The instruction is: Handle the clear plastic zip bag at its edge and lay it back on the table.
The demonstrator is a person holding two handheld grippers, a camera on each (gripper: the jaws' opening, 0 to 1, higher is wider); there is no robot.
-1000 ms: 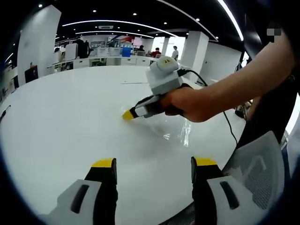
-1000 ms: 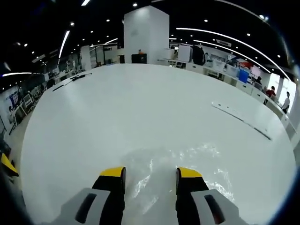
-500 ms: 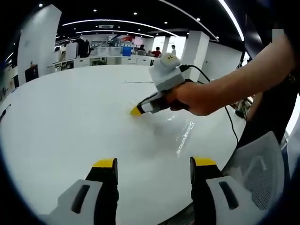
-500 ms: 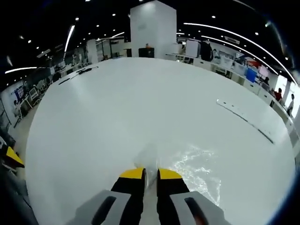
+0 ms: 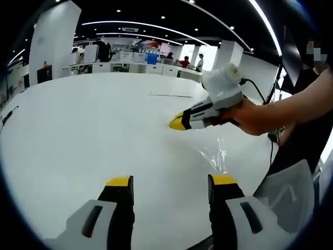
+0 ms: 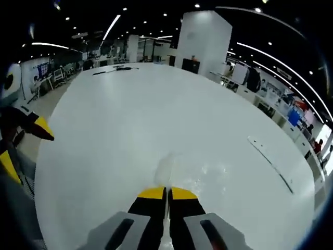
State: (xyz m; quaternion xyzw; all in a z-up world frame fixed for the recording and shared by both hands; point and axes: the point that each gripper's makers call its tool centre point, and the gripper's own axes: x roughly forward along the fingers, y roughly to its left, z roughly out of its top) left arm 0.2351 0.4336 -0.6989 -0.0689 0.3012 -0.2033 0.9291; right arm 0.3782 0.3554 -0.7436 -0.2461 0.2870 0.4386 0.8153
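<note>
Right gripper (image 6: 167, 194) pinched tight on edge of clear zip bag (image 5: 214, 152), lifted off white table (image 5: 78, 130), rest trailing down to surface. Left gripper (image 5: 170, 183) spread apart, holding nothing, low over near table edge.

Wide bare table (image 6: 130, 120) all around; thin strip (image 6: 269, 162) lies far off.
</note>
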